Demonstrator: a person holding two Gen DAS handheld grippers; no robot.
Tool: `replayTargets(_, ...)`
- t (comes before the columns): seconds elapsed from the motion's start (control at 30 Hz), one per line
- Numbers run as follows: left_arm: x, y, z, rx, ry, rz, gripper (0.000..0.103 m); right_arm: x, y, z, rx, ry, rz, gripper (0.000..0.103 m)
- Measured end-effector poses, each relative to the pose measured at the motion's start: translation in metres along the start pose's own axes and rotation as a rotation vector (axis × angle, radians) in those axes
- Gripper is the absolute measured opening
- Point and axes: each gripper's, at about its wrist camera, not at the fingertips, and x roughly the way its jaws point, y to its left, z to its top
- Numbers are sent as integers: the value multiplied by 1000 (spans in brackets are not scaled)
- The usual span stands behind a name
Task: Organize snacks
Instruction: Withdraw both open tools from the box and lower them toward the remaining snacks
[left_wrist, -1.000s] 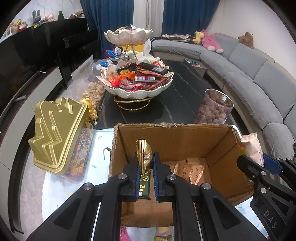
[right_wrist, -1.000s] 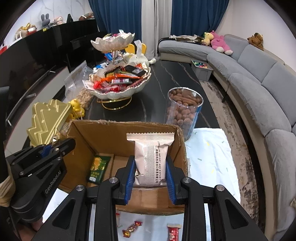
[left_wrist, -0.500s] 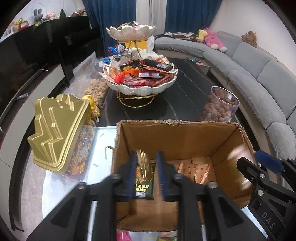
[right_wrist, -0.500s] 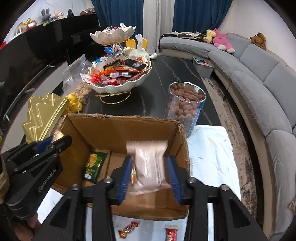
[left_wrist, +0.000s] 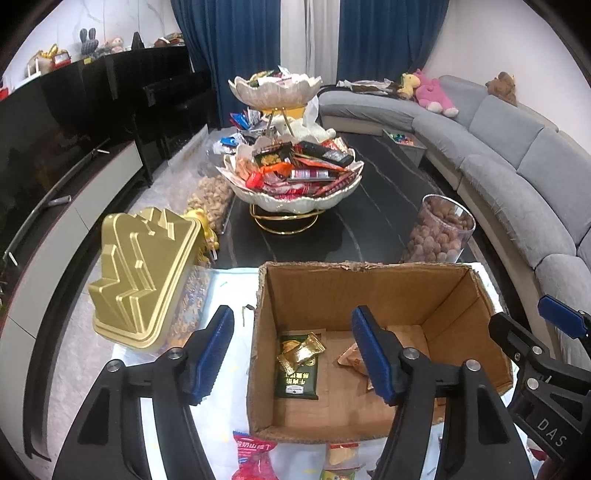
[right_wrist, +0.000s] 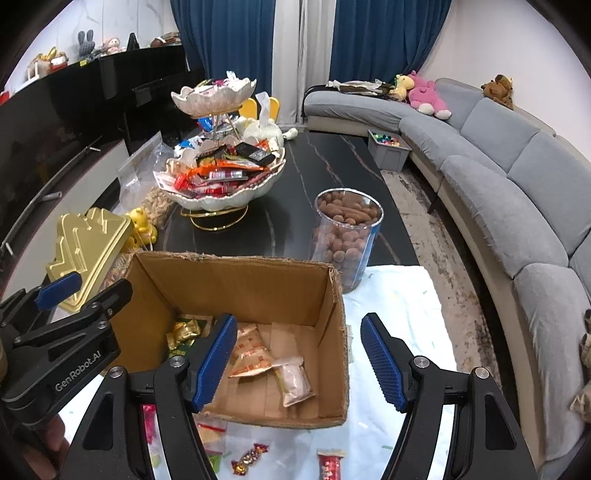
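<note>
An open cardboard box (left_wrist: 369, 288) (right_wrist: 236, 280) stands on a white cloth. Inside lie a green and gold snack packet (left_wrist: 299, 363) (right_wrist: 183, 332), orange packets (right_wrist: 251, 360) and a white packet (right_wrist: 293, 380). My left gripper (left_wrist: 291, 350) is open and empty above the box's left half; it also shows in the right wrist view (right_wrist: 81, 291). My right gripper (right_wrist: 299, 358) is open and empty above the box's right edge; it also shows in the left wrist view (left_wrist: 528, 321).
Loose snacks lie on the cloth in front of the box (left_wrist: 255, 458) (right_wrist: 330, 463). A gold tin (left_wrist: 144, 280) stands left. A two-tier snack bowl (left_wrist: 291, 181) and a clear jar of nuts (right_wrist: 345, 236) stand behind. A grey sofa (right_wrist: 517, 192) runs along the right.
Both grippers opened. The green and gold packet dropped from the left gripper into the box, and the white packet dropped from the right gripper into the box.
</note>
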Motion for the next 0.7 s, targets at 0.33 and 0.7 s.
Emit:
replayTargets(0.33, -33, 3, 1, -10, -39, 0, 67, -34, -1, -1, -2, -50, -4, 70)
replayTargets(0.7, -66, -6, -6, -5, -71, -3, 70, -67, -14, -9, 8, -89, -14, 70)
